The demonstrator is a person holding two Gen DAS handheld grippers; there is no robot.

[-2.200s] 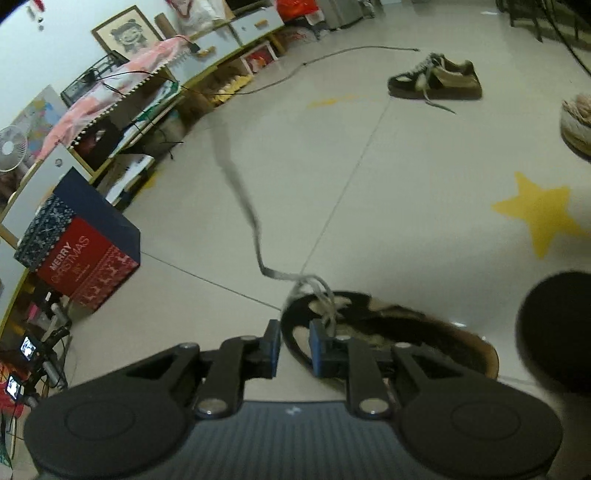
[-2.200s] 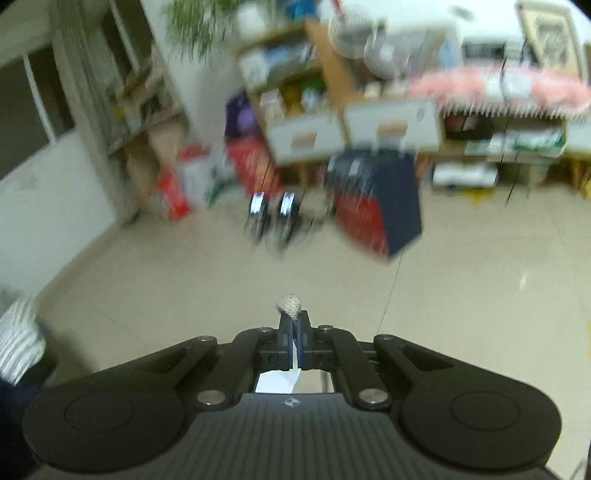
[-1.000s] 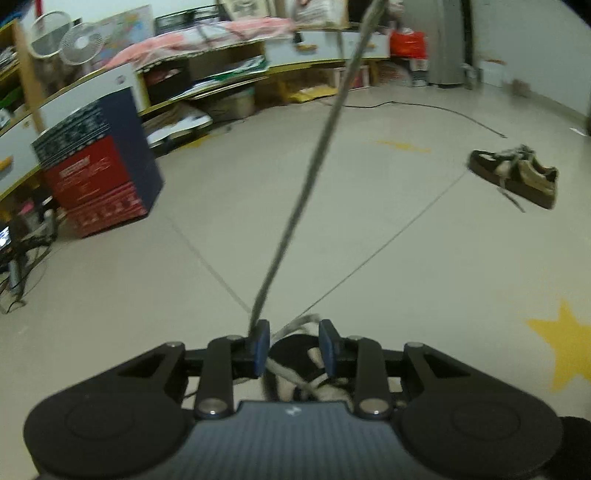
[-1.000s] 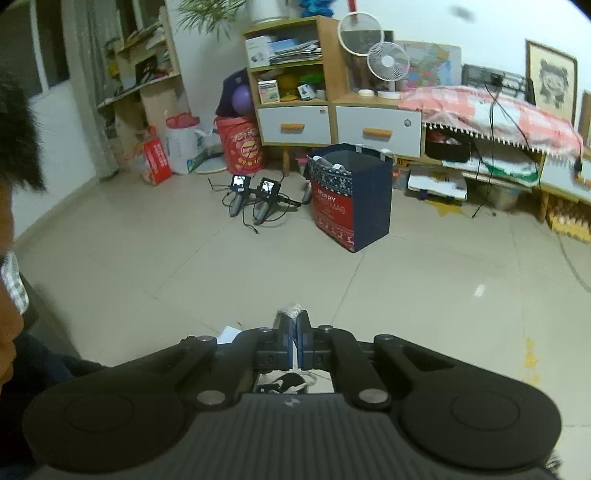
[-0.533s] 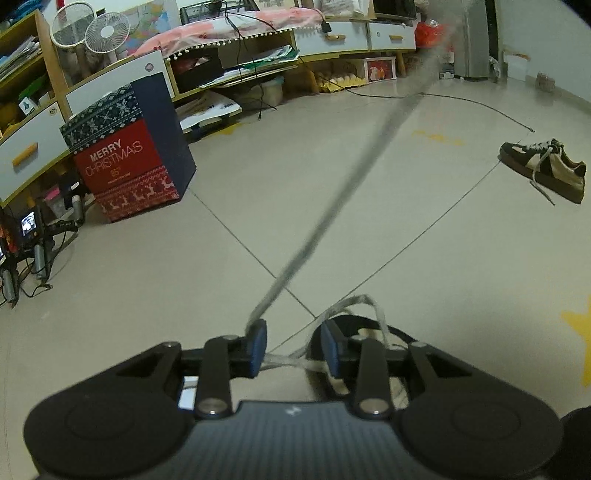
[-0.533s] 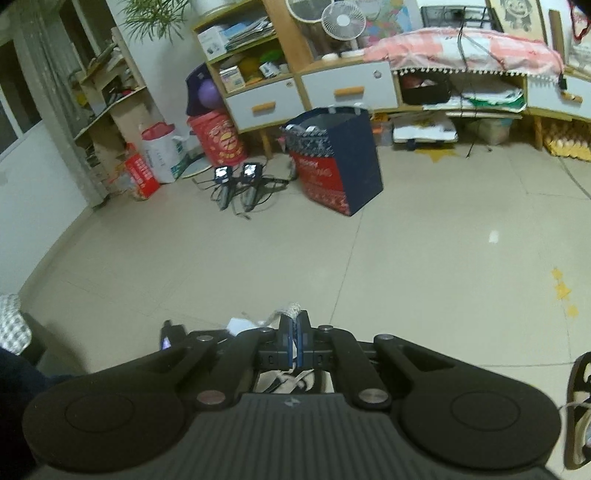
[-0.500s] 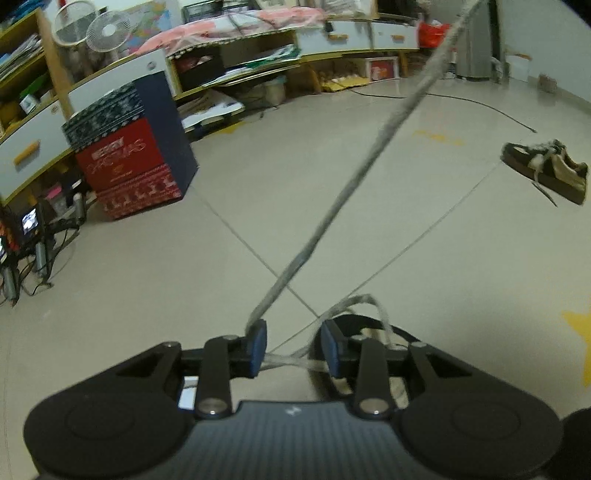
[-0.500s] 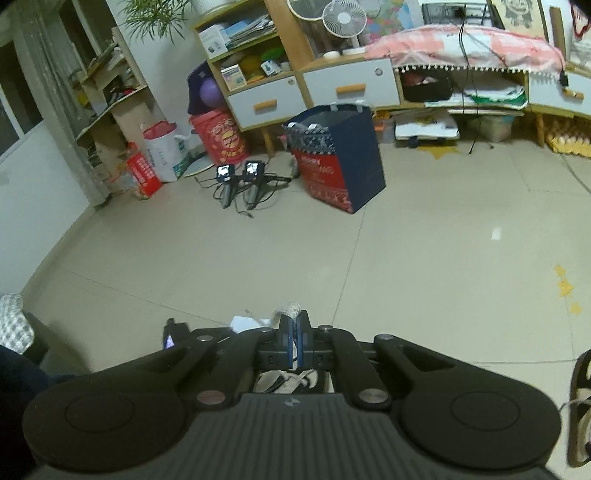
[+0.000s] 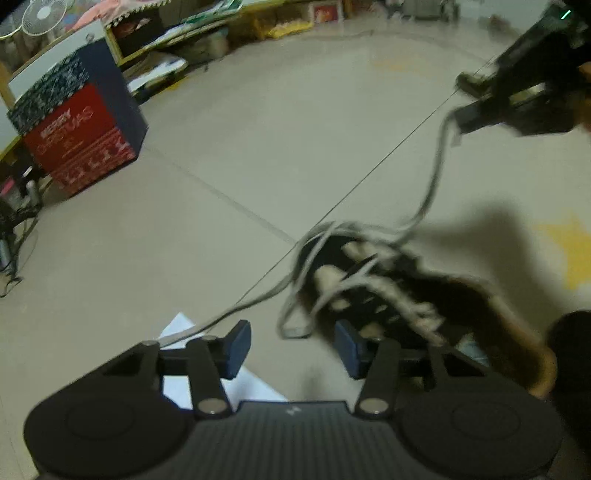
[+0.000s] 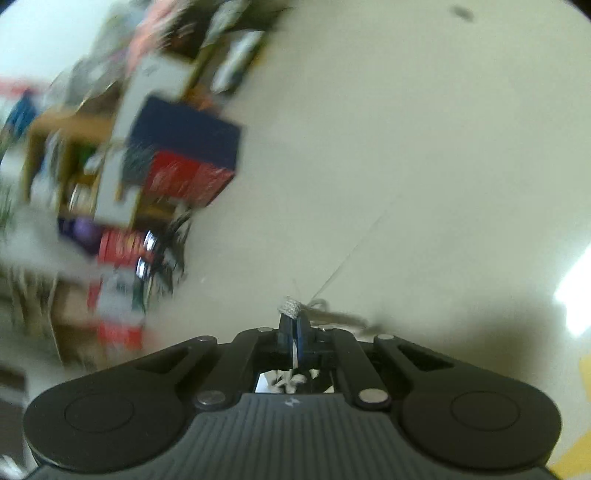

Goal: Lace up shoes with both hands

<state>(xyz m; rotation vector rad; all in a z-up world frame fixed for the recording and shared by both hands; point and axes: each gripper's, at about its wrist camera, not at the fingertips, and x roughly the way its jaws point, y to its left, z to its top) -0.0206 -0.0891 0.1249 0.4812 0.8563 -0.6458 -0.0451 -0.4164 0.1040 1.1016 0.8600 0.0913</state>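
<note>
surface: tiled floor (image 9: 258,122) | on it: shoe (image 9: 406,291); gift box (image 9: 81,122); paper (image 9: 177,326)

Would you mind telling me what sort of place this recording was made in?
Most likely a lived-in room of a home: a pale tiled floor, a Merry Christmas gift box beside cluttered low shelves, and a fan on top.

The dark brown shoe (image 9: 424,295) with cream patches and a tan sole lies on the pale floor tiles just ahead of me, its grey-white lace (image 9: 430,192) loose, one end rising slack to my right and the other trailing off past my left.
</note>
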